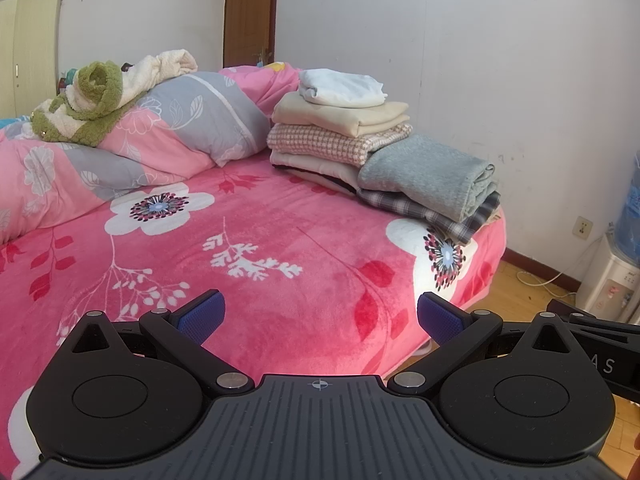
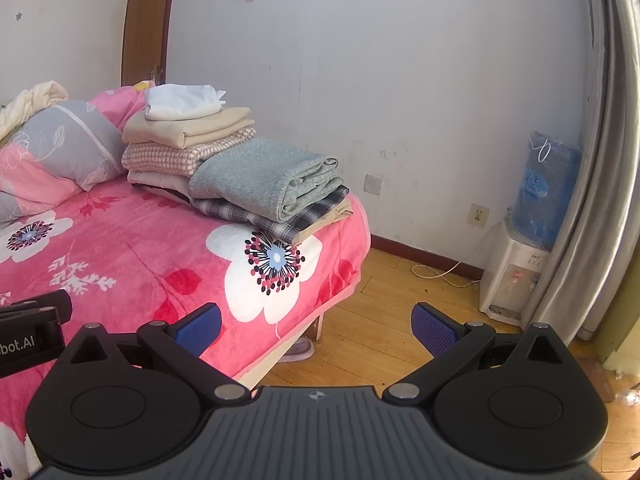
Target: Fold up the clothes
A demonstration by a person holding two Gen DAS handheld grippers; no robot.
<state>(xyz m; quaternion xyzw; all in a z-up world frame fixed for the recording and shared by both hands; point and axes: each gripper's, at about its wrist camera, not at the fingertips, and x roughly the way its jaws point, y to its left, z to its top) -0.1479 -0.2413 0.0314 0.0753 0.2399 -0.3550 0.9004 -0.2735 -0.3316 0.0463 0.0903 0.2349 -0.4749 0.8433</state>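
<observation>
Two stacks of folded clothes sit at the far corner of the bed (image 1: 280,240), touching each other and close to the wall. The taller stack (image 1: 340,128) has a white piece on top, then beige, then a pink check, then a cream piece at the bottom. The lower stack beside it is a grey knit (image 1: 432,180) lying on a plaid piece (image 1: 440,216) whose edge reaches the mattress corner. On the quilt (image 1: 152,128) at the head of the bed lies a loose heap of green and cream fleece (image 1: 96,96), not folded; by my judgement this is the next garment to handle.

Both grippers are empty. The left gripper (image 1: 320,316) hovers over the pink flowered blanket with its jaws wide; the right gripper (image 2: 316,326) hangs over the bed's edge and the wooden floor (image 2: 380,320), jaws wide as well.

To do the step well, I would carry the fleece to the bare middle of the blanket, spread it flat, take two corners with one gripper each and bring them over evenly. The fleece looks thick and soft, so a deep bite would likely hold better than a pinch at the hem. Keep clear of the plaid edge, which could be dragged off the corner.

Only the left wrist view shows the fleece heap and the wardrobe (image 1: 28,48). Only the right wrist view shows the curtain (image 2: 592,160) and, in full, the water dispenser (image 2: 516,272), plus a slipper (image 2: 298,350) under the bed's edge.
</observation>
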